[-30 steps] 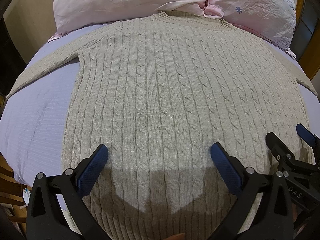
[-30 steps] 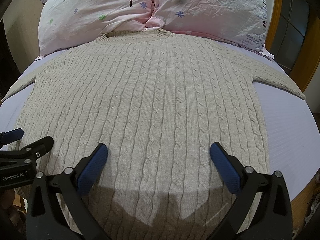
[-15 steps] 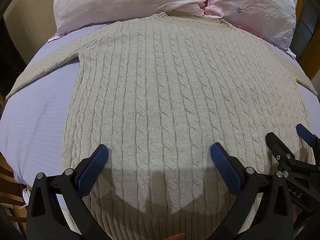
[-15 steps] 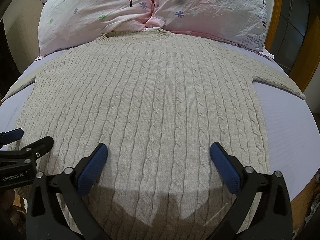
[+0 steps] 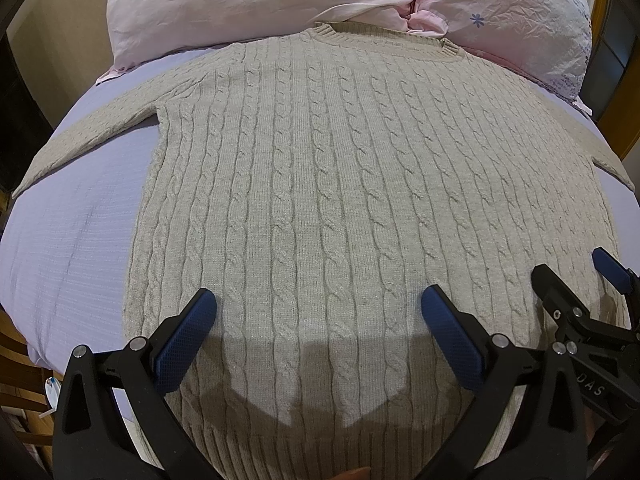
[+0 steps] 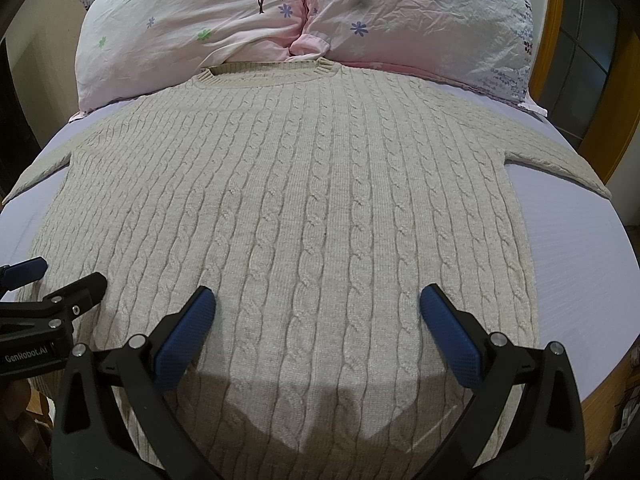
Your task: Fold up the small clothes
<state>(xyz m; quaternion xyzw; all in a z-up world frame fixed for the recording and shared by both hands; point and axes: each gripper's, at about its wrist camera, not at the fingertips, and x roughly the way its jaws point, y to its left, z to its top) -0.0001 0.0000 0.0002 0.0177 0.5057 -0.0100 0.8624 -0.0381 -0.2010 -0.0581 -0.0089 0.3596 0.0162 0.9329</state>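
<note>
I am holding my left gripper with its jaws spread wide and gripping nothing, hovering over the lower part of the beige cable-knit sweater. My right gripper is gaping just as wide, also empty, beside the left one above the hem. The sweater is lying flat, front up, sleeves out to both sides, on the lavender bedsheet, its collar touching two pink floral pillows.
</note>
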